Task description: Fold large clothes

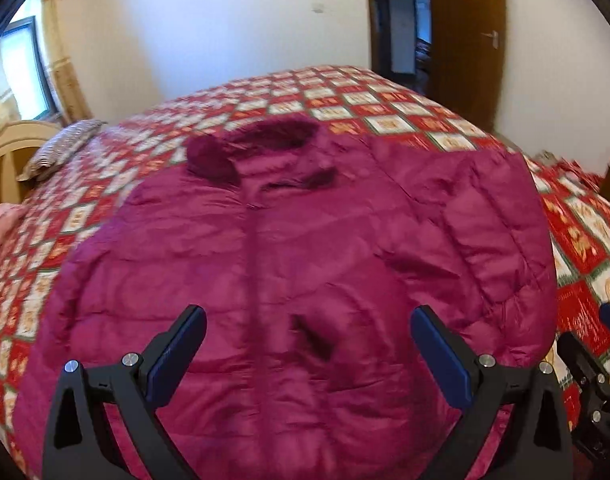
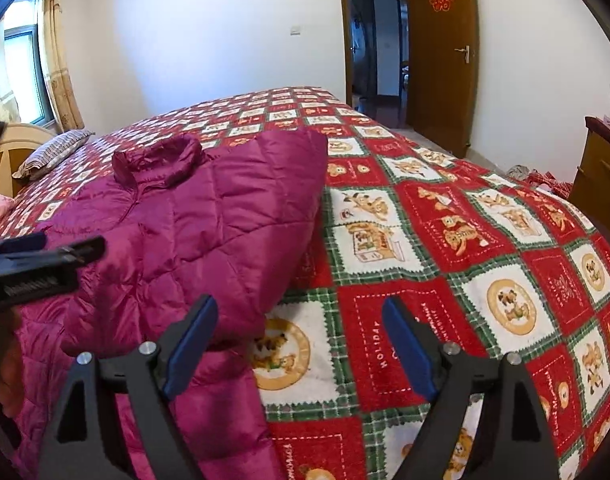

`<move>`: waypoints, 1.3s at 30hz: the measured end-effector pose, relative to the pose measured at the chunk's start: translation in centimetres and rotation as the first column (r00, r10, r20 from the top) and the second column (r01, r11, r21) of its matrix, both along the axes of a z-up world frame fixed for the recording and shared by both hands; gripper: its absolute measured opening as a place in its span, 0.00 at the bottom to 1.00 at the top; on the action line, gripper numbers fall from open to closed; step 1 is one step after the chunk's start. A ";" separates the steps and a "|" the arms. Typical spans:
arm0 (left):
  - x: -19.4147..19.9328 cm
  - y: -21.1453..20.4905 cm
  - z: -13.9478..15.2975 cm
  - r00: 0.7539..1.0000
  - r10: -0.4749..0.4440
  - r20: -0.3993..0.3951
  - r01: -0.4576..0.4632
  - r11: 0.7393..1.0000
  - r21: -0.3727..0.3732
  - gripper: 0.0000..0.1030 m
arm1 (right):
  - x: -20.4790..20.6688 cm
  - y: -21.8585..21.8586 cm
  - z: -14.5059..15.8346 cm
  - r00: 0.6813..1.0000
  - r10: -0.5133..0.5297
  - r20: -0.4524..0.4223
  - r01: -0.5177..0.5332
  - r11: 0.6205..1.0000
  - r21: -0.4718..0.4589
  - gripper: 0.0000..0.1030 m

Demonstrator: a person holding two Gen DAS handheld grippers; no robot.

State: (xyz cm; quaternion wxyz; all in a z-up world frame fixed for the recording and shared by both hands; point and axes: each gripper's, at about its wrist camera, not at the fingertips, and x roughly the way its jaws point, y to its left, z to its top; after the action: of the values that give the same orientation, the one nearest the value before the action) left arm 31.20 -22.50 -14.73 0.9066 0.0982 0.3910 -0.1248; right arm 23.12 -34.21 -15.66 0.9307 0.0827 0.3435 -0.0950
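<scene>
- While the magenta quilted jacket [image 1: 289, 248] lies front-up across the bed [image 2: 445, 240], collar [image 1: 265, 140] toward the far edge, one sleeve [image 2: 241, 208] already seems folded in over the body along the side nearer the right gripper.
- Judging by that lie, the fold is at an early step: one side is turned in, while the hem and the other side look untouched.
- Next, most likely, is a pinch on the near hem or the remaining side; the puffy, slippery shell will call for a deep bite through both layers, or it may slide out.
- Above the jacket's lower front hangs the left gripper [image 1: 309, 344], pointing steeply down, its fingers spread wide with only cloth below them and nothing pinched.
- Off the jacket's edge, the right gripper [image 2: 301, 344] points down at the patterned bedspread, fingers spread and empty; the jacket's folded edge lies just beside its left finger.
- Farther out, a striped pillow [image 2: 53, 152] rests near the headboard, and a wooden door [image 2: 441, 60] stands open in the far wall.
</scene>
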 end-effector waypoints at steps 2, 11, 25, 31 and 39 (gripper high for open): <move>0.1 -0.2 -1.0 0.999 -0.036 -0.034 0.034 0.999 -0.040 0.52 | 0.1 -0.1 -0.2 1.000 0.003 -0.005 -0.003 1.000 0.002 0.84; -1.7 4.2 2.3 0.997 -0.064 0.047 0.067 0.996 -0.059 0.08 | 0.3 -0.9 0.4 1.000 -0.004 -0.002 0.004 1.000 -0.027 0.84; -0.4 11.9 -2.9 0.994 0.103 0.045 -0.107 0.988 0.111 0.15 | 2.1 2.8 -0.4 0.975 0.175 -0.138 -0.180 0.983 -0.029 0.84; -0.8 13.4 0.5 0.979 0.177 0.100 -0.186 0.978 0.091 0.74 | 3.7 1.5 3.4 0.979 0.165 -0.119 -0.172 0.984 -0.051 0.72; 0.8 13.5 2.5 0.942 0.278 0.187 -0.287 0.958 0.020 0.91 | 11.5 2.3 4.6 0.984 0.177 -0.027 -0.178 0.983 -0.051 0.57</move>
State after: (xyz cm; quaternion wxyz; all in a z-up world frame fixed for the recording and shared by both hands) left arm 31.98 -8.95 -12.21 0.9445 0.0734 0.3191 0.0253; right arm 34.58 -31.88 -11.01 0.9333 0.0260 0.3574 -0.0218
